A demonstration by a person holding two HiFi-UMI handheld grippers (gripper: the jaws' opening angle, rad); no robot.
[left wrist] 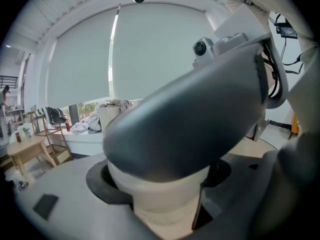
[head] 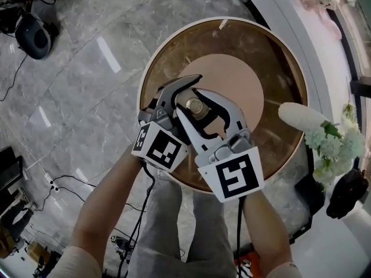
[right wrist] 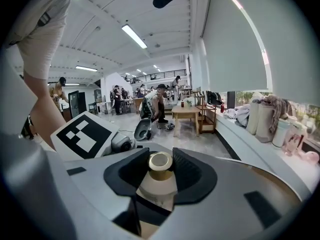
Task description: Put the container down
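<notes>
Pinching the container (right wrist: 158, 183) from both sides: right gripper (right wrist: 161, 156) has its black pads closed against the gold cap (right wrist: 160, 162) and neck, left gripper (left wrist: 160, 184) has its pads pressed on the cream body lower down, body filling the gap. Both grippers cross over each other on the same small bottle, marker cubes (head: 235, 178) toward the person. In the left gripper view the right gripper's grey jaw lies straight across the frame and blocks most of it, so only the lower part of the container shows. Head view puts the container over the pale centre disc (head: 246, 83) of a round brown table (head: 287, 57); can't tell if its base touches the disc. Table top around the disc is bare brown. Just off the table's right edge: a white fuzzy oblong thing (head: 301, 117) and a bunch of white-green flowers (head: 333, 143). Grey marble floor (head: 87, 68) to the left, cables (head: 75, 181) trailing on it, a dark rounded object (head: 33, 36) well apart at top left. Right gripper view: wooden table (right wrist: 186, 112) farther back, people around it, window ledge with bundled cloth (right wrist: 267, 106) at right.
</notes>
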